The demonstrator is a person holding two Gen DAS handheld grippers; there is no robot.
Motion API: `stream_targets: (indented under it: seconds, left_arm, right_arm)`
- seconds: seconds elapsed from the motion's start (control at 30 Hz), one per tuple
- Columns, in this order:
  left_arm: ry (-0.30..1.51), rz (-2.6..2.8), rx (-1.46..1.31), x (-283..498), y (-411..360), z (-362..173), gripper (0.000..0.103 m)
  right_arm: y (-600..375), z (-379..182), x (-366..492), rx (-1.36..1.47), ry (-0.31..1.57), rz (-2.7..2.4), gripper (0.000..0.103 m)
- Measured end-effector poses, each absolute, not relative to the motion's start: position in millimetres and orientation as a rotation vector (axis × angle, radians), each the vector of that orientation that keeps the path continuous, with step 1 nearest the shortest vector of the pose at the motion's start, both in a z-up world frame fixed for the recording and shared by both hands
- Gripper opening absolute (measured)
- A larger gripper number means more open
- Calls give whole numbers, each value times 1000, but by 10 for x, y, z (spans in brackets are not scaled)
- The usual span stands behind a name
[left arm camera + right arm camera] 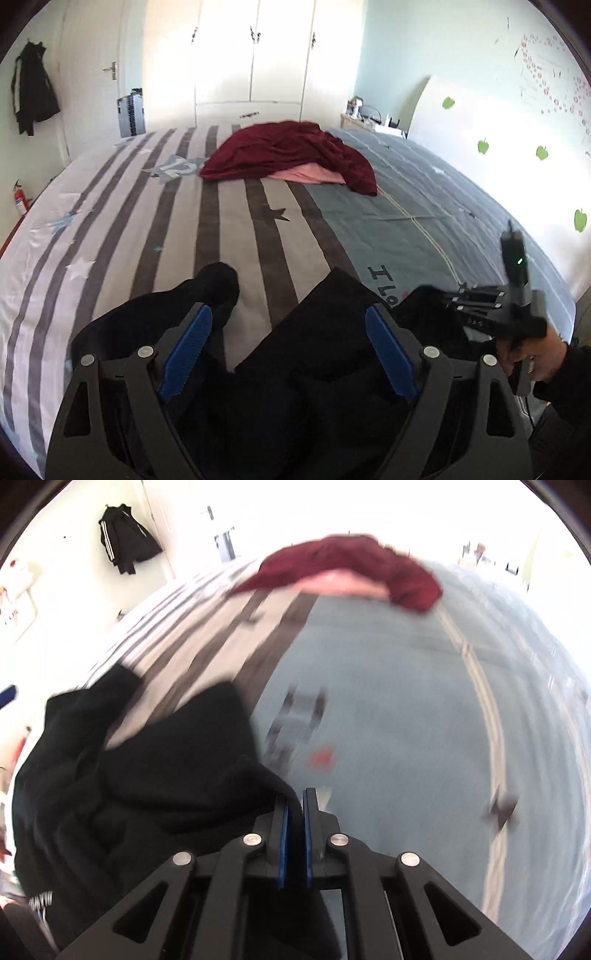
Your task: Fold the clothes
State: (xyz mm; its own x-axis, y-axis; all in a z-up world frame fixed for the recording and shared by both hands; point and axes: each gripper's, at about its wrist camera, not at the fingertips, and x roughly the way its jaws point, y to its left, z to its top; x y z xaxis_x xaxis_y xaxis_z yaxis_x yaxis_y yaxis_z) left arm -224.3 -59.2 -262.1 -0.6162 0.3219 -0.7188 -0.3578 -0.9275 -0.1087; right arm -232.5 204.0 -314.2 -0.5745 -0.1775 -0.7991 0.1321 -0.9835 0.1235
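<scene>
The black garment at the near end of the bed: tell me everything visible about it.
The black fabric garment is soft, matte and crumpled, unfolded, lying on the striped and grey-blue bedcover. One narrow part, like a sleeve or leg, reaches up the stripes. Small white lettering shows near one edge in the right wrist view. The left gripper hangs over it, jaws apart. The right gripper, jaws closed, seems to pinch its edge.

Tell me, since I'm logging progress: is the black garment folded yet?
Not folded. The black garment lies crumpled on the bed, one part sticking out.
</scene>
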Motion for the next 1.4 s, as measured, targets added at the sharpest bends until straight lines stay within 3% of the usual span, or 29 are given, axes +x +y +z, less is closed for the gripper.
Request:
stream_targets:
  seconds: [0.2,0.37,0.4,0.43,0.47,0.5,0.53,0.6,0.9,0.97,1.13,1.23,1.4]
  left_arm:
    - [124,2364,-1364,-3162,-89,-3381,84]
    - [167,2225,-1493,-3381,135,-3822,84]
    - [180,2228,-1472,-3354,159,-3809,79]
    - [193,2231,-1451,-3328,182,-3796,59]
    - [206,2234,-1430,-3302,206,-3783,51]
    - [219,2237,-1409,-3275,230,-3770,32]
    - [232,2240,-1388,-3249,253,-3757,15]
    - [258,2245,-1345,-3196,301,-3731,9]
    - [134,2545,-1183,-3853,-109,-3426,4]
    - [100,2643,-1164,-4082,-358,-3312,4]
    - [-55,2865,-1240,-4609,-1272,-2954,2]
    - [63,2933,-1271,-4743,-1558,-2808,2]
    - [111,2926,-1399,-4714,-1933,-2909,6]
  right_arm:
    - [2147,-2813,-2889,1191,-77,-2709,6]
    - [2173,-2982,-2950,1188,-49,-2656,7]
    - [2168,-3006,-2942,1199,-53,-2654,9]
    - [2171,-3086,-2922,1226,-69,-2649,12]
    - [2212,-3164,-2893,1256,-96,-2641,22]
    - [2269,-3216,-2842,1276,-131,-2636,29]
    - [2285,-3244,-2825,1289,-150,-2638,42]
    - [2358,-3290,-2649,1318,-157,-2650,50]
    - [2536,-3479,-2326,1427,-127,-2659,54]
    - [2520,-3499,-2477,1427,-155,-2642,60]
    - [2286,-3375,-2828,1438,-245,-2597,60]
    - [2076,-3270,-2886,1504,-280,-2544,60]
    - [1828,-3293,-2714,1642,-322,-2478,60]
